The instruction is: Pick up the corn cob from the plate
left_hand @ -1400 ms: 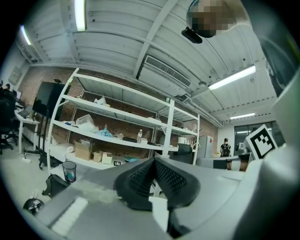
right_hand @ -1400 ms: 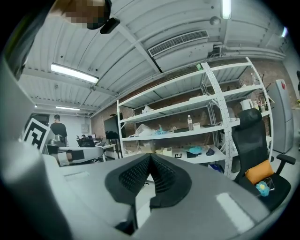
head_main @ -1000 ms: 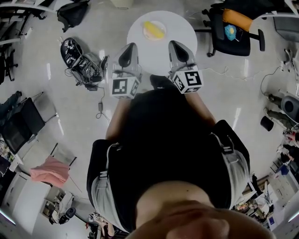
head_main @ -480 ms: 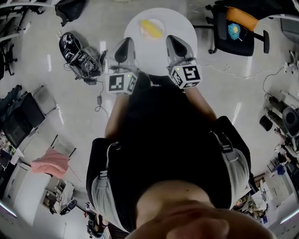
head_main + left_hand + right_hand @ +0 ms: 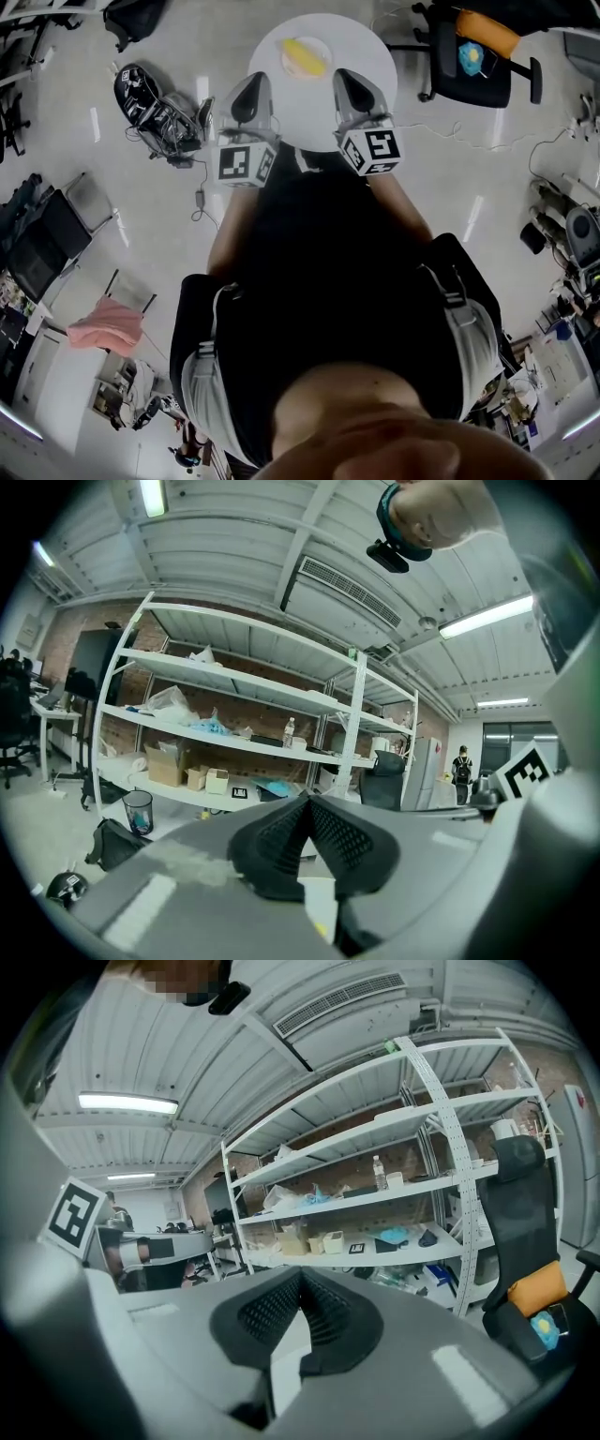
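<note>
Lab floor, round white table ahead. Over its near edge are the left gripper and right gripper, both with jaws shut and empty. Farther on, between them, the plate holds the corn cob, long axis slanting far-left to near-right. The right gripper looks marginally nearer.

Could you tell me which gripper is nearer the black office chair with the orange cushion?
Right. The right gripper is on the black office chair's side of the round white table; the left gripper, opposite.
</note>
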{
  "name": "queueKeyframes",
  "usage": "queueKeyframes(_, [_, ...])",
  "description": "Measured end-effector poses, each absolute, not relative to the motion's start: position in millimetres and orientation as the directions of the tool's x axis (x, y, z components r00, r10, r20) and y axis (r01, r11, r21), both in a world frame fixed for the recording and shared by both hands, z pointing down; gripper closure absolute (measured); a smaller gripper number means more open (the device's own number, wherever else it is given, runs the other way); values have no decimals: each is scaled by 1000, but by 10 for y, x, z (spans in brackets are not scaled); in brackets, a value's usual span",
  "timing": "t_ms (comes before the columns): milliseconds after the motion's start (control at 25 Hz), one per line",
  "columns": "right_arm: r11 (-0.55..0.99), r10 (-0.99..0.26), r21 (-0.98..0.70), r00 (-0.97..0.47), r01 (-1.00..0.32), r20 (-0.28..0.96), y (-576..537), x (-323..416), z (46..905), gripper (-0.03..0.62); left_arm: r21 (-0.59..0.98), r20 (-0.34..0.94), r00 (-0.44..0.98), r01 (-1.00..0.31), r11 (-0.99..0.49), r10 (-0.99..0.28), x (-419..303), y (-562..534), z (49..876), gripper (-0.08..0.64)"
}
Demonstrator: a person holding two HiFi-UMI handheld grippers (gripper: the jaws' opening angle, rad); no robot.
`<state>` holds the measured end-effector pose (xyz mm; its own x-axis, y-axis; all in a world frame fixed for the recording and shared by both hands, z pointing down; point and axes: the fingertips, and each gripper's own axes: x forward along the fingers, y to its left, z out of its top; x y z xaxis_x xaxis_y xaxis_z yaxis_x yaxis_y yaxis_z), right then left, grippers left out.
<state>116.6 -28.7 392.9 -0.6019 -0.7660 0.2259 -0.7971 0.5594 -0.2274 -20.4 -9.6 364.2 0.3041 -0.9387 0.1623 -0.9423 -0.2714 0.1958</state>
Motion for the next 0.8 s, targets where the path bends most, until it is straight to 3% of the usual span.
queueKeyframes(800, [495, -769, -214, -539, -842, 345, -619, 932, 4423, 584, 264, 212, 362, -916, -303, -908, -450, -586, 4093, 560])
